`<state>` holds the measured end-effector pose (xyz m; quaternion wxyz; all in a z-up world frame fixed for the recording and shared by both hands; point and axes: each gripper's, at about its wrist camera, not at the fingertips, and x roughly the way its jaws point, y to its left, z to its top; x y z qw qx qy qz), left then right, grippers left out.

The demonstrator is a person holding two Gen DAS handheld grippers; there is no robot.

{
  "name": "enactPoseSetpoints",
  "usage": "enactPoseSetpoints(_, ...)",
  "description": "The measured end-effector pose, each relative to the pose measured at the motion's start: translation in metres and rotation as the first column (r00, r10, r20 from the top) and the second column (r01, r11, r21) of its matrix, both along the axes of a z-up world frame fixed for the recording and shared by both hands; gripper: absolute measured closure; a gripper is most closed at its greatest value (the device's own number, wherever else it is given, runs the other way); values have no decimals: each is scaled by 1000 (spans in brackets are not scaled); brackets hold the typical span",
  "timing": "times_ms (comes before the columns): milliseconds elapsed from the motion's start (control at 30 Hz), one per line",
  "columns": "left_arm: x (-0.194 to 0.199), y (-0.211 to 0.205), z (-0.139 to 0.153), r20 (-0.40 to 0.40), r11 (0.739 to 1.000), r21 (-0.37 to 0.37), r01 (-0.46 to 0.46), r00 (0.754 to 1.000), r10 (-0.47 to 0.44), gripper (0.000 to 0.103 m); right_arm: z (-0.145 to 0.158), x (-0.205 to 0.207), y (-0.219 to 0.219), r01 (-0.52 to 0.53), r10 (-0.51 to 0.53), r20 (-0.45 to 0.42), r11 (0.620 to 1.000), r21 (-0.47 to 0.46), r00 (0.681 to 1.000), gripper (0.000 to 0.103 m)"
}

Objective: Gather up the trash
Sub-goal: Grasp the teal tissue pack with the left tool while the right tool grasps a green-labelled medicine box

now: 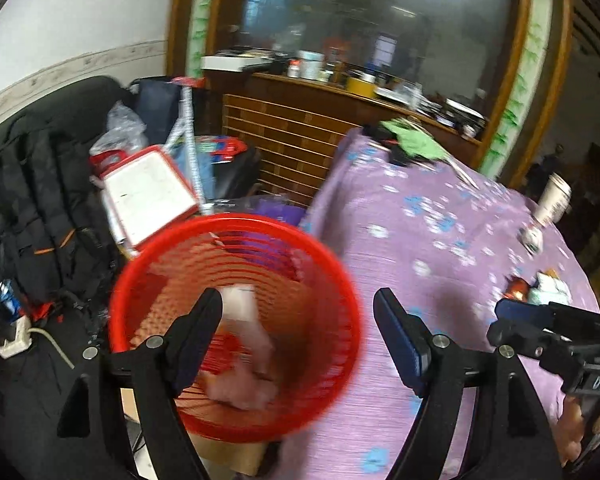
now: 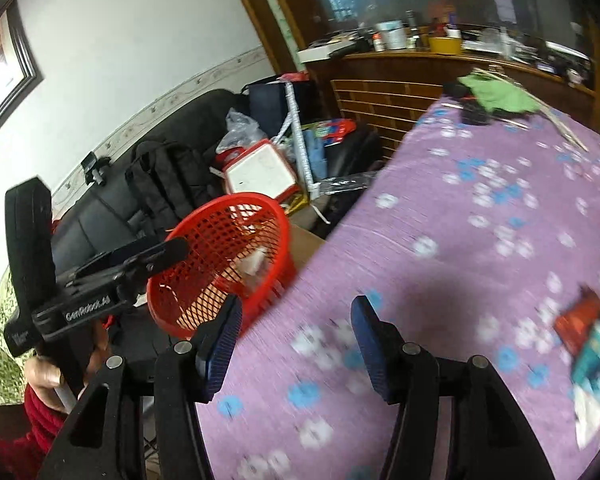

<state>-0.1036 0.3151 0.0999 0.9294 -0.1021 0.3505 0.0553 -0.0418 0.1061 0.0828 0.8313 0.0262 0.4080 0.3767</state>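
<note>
trash in bin: pale crumpled bit (image 1: 240,344) lying low in the red basket (image 1: 340,280), blurry, prob paper/wrapper, can't tell which

trash left: red + teal wrappers (image 2: 588,340) on the purple tablecloth (image 2: 440,208) at abt 3 o'clock in the right wrist view; small crumpled bit (image 1: 534,238) and paper cup (image 1: 554,200) at abt 2 o'clock in the left wrist view

basket: off the table edge, 9-10 o'clock from the right gripper, right under the left one

left gripper (image 1: 298,312): jaws wide apart, holding nothing, hovers over the basket mouth w/ the dropped bit between and below the fingers

right gripper (image 2: 296,320): also wide open, empty, over the cloth near the table edge, wrappers well apart toward 3 o'clock

step imo: drop looks done, next grab is the wrappers

how to do it well: swing right gripper toward 3 o'clock, come down w/ fingers straddling one wrapper, don't pinch the cloth, close fully bc flat stuff slips

risk: cup tips easy
</note>
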Motion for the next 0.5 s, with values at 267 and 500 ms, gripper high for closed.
enactPoseSetpoints(267,21,-101,-2,-40,981,29,193,981,-191,26,-1,-20,-105,176,-174,63,984,-11,983,42)
enactPoseSetpoints(500,34,-179,-10,-68,944,15,331,942,-329,26,-16,9,-225,396,-395,-27,918,16,918,42)
